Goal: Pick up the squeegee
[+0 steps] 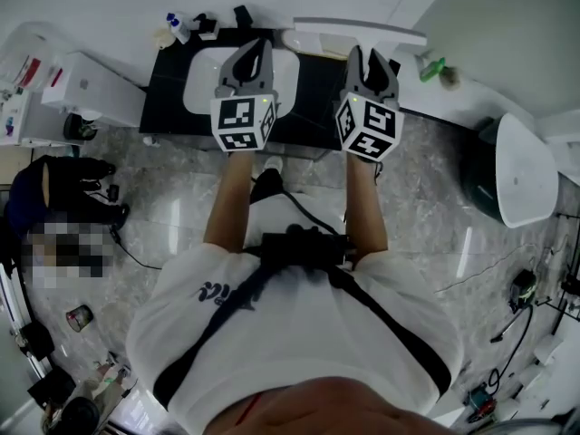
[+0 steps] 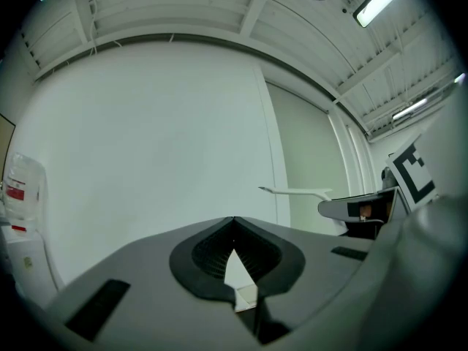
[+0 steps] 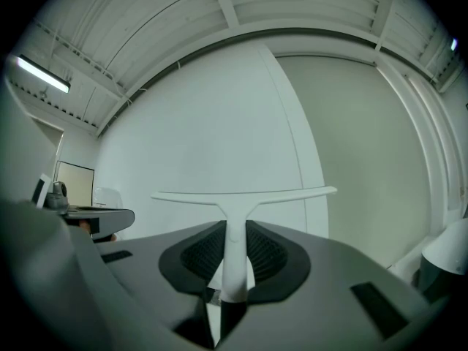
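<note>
Squeegee [image 3: 244,194]: white and T-shaped, held in the right tongs [image 3: 234,229]. Both pads are clamped on its handle. The handle stands up out of the jaws and the blade lies level across the top, in front of a pale wall [image 3: 205,123]. In the head view the squeegee [image 1: 358,31] shows as a white bar just beyond the right tongs [image 1: 369,60], clear of the bench [image 1: 317,89] and near its far edge.

Left tongs [image 2: 234,221]: jaws together at the tips, nothing between them. In the head view the left tongs [image 1: 252,54] are over the white basin [image 1: 201,84] set into the dark bench. The two tongs are side by side at like height, both pointing away from the person. Marker cubes: left [image 1: 243,122], right [image 1: 369,127].

Left gripper view: the squeegee blade [image 2: 296,191] is seen off to the right, with the right tongs [image 2: 358,209] beside it.

Other items: a spray bottle [image 1: 178,27] at the bench's far left corner and a green item [image 1: 433,68] on the white ledge to the right. The floor [image 1: 181,216] is marbled.
</note>
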